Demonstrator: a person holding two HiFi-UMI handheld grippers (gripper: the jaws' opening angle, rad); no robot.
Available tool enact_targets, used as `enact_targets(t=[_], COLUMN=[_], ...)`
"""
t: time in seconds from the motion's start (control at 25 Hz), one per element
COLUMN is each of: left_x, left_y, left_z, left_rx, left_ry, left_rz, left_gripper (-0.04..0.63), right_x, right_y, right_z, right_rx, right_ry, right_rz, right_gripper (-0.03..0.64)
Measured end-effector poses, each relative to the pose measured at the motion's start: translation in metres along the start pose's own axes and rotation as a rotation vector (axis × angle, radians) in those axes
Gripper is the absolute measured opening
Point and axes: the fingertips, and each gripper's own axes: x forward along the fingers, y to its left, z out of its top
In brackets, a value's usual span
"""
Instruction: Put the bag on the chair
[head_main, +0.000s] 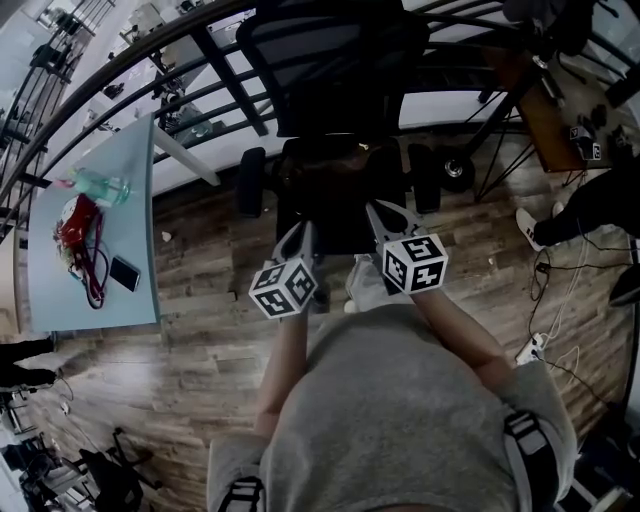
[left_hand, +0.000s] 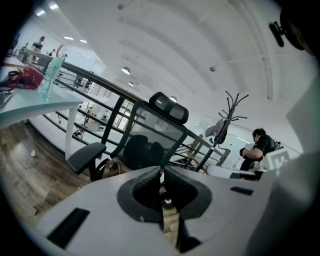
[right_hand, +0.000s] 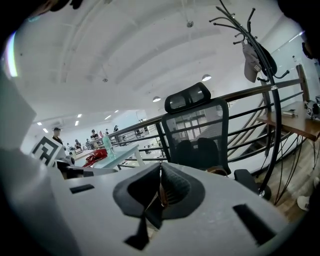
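Note:
A black office chair (head_main: 330, 60) stands just ahead of me, with a dark brownish bag (head_main: 338, 165) lying on its seat. The left gripper view shows the bag (left_hand: 116, 167) as tan leather beside the chair's armrest (left_hand: 86, 152). The right gripper view catches only a brown edge of the bag (right_hand: 218, 171) below the mesh back (right_hand: 197, 130). My left gripper (head_main: 297, 232) hovers at the seat's front edge, shut and empty. My right gripper (head_main: 378, 212) is beside it, a little further in, also shut with nothing held.
A pale table (head_main: 140, 210) at the left carries a red item (head_main: 78, 225), a bottle (head_main: 100, 186) and a phone (head_main: 125, 272). A black railing (head_main: 200, 60) runs behind the chair. At the right are a coat stand (right_hand: 260, 60), a wooden desk (head_main: 560, 130), a person's legs (head_main: 590, 205) and floor cables (head_main: 545, 340).

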Motion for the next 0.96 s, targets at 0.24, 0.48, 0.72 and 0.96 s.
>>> enact_targets(t=[0.24,0.48,0.72,0.96], left_x=[-0.006,-0.007,-0.004,-0.002], left_y=[-0.004,0.0,0.0,-0.001], left_z=[0.0,0.0,0.002,0.006], left_rx=[-0.024,-0.034,-0.043,-0.043], left_ry=[-0.008,-0.009,-0.012,-0.016], left_rz=[-0.005,0.013,0.018,0.015], left_gripper=[0.02,0.018,0.017,0.015], right_x=[-0.007,-0.007,-0.007,-0.005], right_y=[0.007,0.008,0.007,0.008], right_z=[0.001,0.005,0.006,0.01], right_rx=[-0.02,-0.022,-0.026,-0.033], right_ry=[0.0,-0.003,0.003,0.0], right_rz=[0.016,0.028,0.038,0.048], right_gripper=[0.005,0.004,0.003,0.003])
